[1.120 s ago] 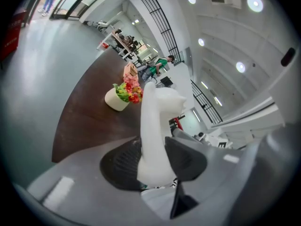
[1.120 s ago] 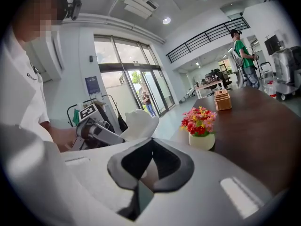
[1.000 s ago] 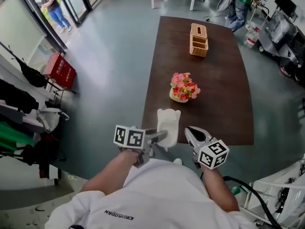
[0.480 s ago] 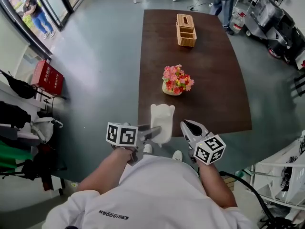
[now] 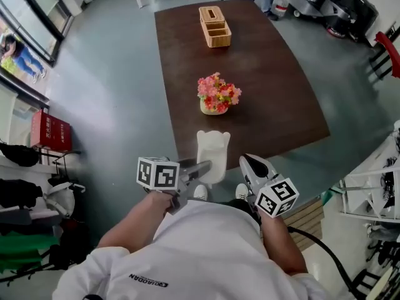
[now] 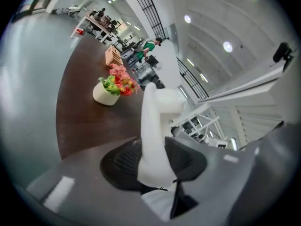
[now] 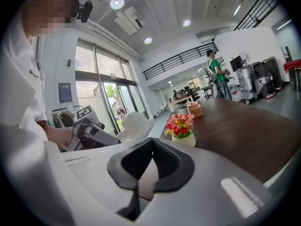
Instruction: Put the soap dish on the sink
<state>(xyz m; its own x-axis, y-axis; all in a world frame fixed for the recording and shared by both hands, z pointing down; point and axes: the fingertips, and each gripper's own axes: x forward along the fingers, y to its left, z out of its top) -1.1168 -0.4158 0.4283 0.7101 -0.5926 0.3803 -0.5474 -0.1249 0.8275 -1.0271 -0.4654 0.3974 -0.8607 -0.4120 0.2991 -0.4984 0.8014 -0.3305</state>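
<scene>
The white soap dish (image 5: 212, 150) hangs in the air over the near end of the brown table (image 5: 275, 99), just in front of the person's body. My left gripper (image 5: 204, 167) is shut on its near edge; in the left gripper view the black pads (image 6: 123, 163) press on both sides of the soap dish (image 6: 157, 126), which stands up between them. My right gripper (image 5: 247, 162) is beside it on the right, apart from it, shut and empty (image 7: 151, 147). From the right gripper view the soap dish (image 7: 135, 125) shows at the left.
A pot of pink and red flowers (image 5: 217, 94) stands mid-table, a wicker box (image 5: 214, 26) at the far end. Grey floor lies all around. White metal frames (image 5: 375, 186) stand at the right, a red box (image 5: 50, 132) at the left.
The head view has swung, so the table now sits further left and higher. Both grippers have turned a little. The left one still holds the soap dish.
</scene>
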